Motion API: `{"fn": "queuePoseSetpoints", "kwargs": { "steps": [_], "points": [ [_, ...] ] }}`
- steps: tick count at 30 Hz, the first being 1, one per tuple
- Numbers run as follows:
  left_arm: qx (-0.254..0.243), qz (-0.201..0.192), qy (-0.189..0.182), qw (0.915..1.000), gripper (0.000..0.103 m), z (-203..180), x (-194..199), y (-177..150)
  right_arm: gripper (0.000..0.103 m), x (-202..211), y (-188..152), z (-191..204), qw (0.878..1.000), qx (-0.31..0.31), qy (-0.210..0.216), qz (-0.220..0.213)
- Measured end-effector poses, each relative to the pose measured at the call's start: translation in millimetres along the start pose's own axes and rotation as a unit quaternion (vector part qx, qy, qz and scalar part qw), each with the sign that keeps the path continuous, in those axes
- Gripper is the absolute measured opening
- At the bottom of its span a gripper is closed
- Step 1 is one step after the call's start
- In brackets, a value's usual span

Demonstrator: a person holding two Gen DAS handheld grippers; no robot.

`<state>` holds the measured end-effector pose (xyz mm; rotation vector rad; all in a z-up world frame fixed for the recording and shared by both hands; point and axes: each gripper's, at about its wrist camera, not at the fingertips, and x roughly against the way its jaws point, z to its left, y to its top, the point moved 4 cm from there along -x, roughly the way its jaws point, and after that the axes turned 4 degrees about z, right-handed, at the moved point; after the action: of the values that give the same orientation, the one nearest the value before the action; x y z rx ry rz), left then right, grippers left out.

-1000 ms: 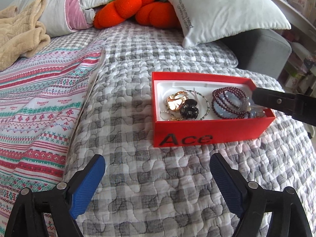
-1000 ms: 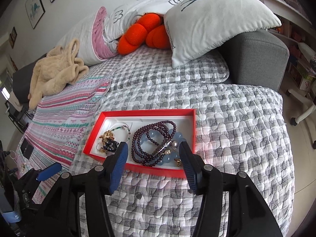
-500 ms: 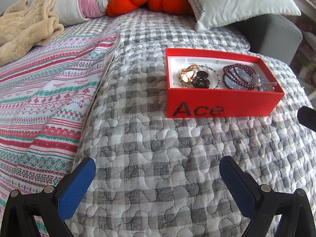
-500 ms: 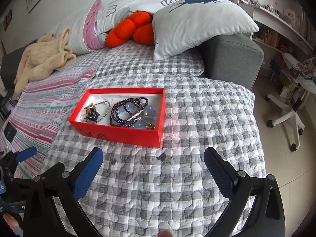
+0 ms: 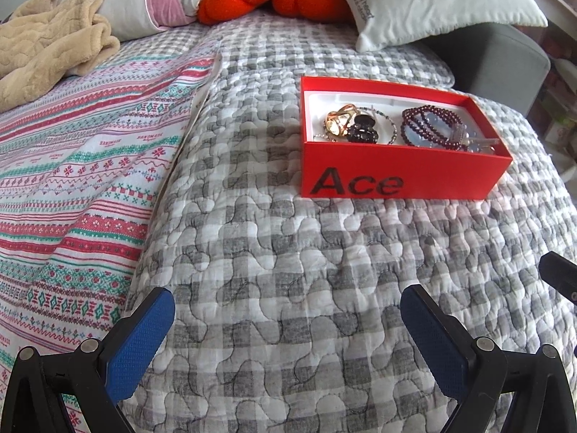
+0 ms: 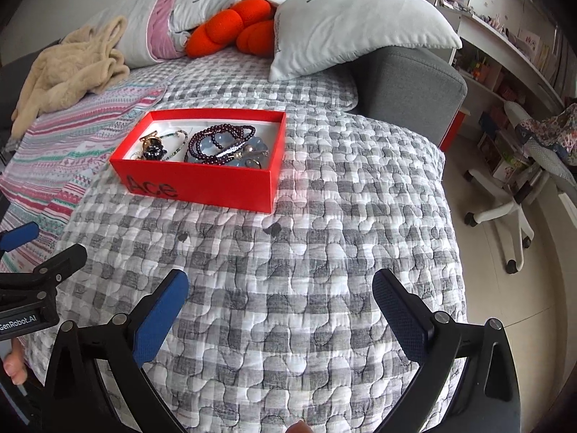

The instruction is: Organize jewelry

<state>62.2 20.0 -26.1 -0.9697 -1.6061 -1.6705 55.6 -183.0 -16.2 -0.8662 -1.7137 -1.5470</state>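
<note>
Pulled back from the red box (image 6: 202, 166) since a second ago, when the right gripper (image 6: 281, 306) hung low over the beads with its fingers narrowly set; now well apart from the box and spread wide with nothing between the blue pads (image 6: 158, 317). Left gripper (image 5: 288, 339) likewise drawn off toward the near edge of the gray checked quilt (image 5: 288, 270), spread wide and empty. Box sits toward the far right part of the quilt, near the gray sofa arm (image 6: 407, 86) and well right of the striped blanket's (image 5: 72, 166) edge. Probably light, stiff cardboard, thin-walled, easy to crush or tip on soft bedding; best taken across a short wall or pushed flat, not pinched at a corner. Inside, on the right, dark red bead strands (image 5: 429, 126) coiled over pale blue beads (image 6: 216, 142): limp, likely to slide and tangle, best lifted by pinching several strands together near the middle of the coil. On the left, a gold clip-like piece (image 5: 339, 121) touching a black clustered piece (image 5: 362, 131), with a thin beaded chain (image 6: 178, 142) looped around them: rigid and smooth, likely slippery, the chain fragile and apt to snag. Small gold rings at the right end too small to judge. Readable: "Ace" (image 5: 357, 184) in black on the near wall of the box; "GenRobot.AI" (image 6: 18, 323) on the left gripper's body in the right wrist view. Small print on the white pillow (image 5: 432, 3) not legible.
</note>
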Motion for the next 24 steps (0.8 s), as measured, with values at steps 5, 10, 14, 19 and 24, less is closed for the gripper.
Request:
{"fn": "queuePoseSetpoints", "kwargs": {
  "steps": [5, 10, 14, 19, 24],
  "points": [
    [-0.004, 0.001, 0.000, 1.0000, 0.103, -1, 0, -1, 0.103, 3, 0, 3, 1.000, -0.004, -0.006, -0.002],
    [-0.008, 0.004, 0.004, 1.0000, 0.103, 0, 0, -3, 0.103, 1, 2, 9, 1.000, -0.004, -0.004, 0.000],
    [-0.007, -0.002, 0.008, 0.9999, 0.103, 3, 3, -3, 0.103, 1, 3, 11, 1.000, -0.015, 0.003, 0.003],
    [-0.003, -0.007, 0.013, 0.9999, 0.103, 6, 6, -1, 0.103, 2, 4, 10, 1.000, -0.027, -0.006, 0.005],
    [-0.004, -0.010, 0.013, 0.9999, 0.103, 4, 6, -1, 0.103, 3, 5, 8, 0.999, -0.034, -0.007, 0.001]
  ]
}}
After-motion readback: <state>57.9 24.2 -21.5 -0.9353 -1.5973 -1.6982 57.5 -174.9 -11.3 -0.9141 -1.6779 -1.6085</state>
